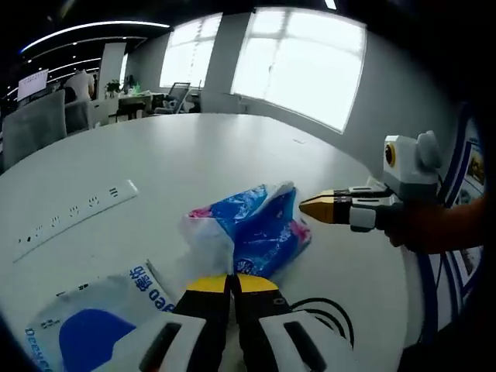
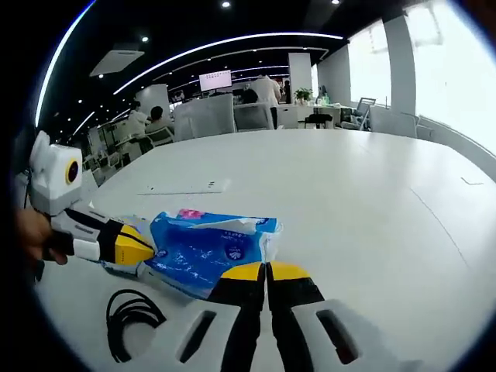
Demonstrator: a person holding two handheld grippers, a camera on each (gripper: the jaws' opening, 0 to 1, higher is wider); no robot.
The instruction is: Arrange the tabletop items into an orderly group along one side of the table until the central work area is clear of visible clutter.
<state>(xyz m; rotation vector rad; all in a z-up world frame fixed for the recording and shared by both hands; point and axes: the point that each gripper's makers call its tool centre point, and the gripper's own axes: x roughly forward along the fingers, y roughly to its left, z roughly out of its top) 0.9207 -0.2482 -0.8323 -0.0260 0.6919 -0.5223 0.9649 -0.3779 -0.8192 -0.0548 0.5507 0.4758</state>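
The tissue pack is wrapped in thin, glossy, crinkled plastic film. The table is seen as a smooth, matt white surface. The cable looks like matt black rubber. The 2 grippers' bodies are made of hard plastic.

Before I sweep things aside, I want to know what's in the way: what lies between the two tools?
The blue tissue pack: in the right gripper view it lies between the left tool and right tool; the left gripper view agrees.
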